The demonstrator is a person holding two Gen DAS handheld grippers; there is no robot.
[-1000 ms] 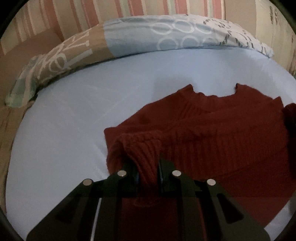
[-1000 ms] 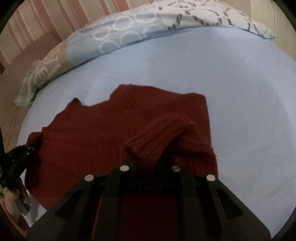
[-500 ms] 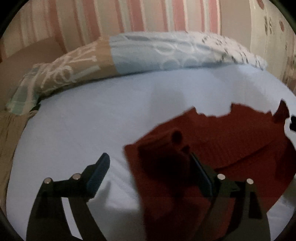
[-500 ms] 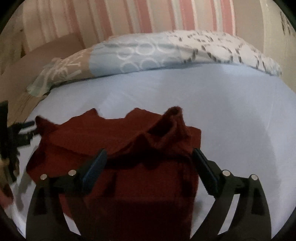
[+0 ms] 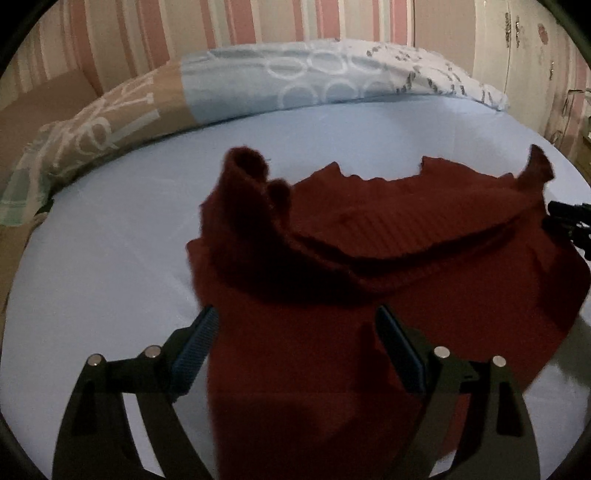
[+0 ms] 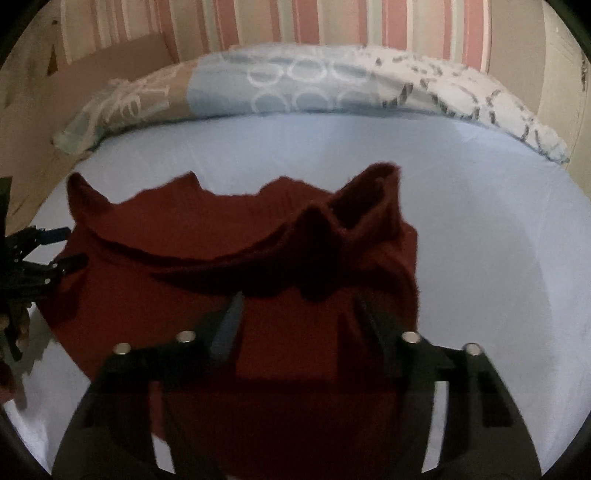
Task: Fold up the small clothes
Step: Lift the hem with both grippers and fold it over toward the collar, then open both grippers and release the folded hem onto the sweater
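Left wrist view: the left tongs (image 5: 295, 339) gape wide, holding nothing, over the sweater (image 5: 388, 258) on the bed (image 5: 110, 258). Right wrist view: the right tongs (image 6: 299, 317) stand wide too, the sweater (image 6: 184, 236) spread beneath and ahead, its sleeve humped between them.

A dark red ribbed knit sweater (image 5: 388, 229) lies on a pale blue bedsheet (image 5: 110, 258), its lower half folded up over its upper half, with a long patterned pillow (image 5: 295, 77) behind it against a pink-and-cream striped wall (image 6: 332, 22). The left gripper (image 5: 299, 332) sits before the garment's left edge, the right gripper (image 6: 299, 314) before its right.
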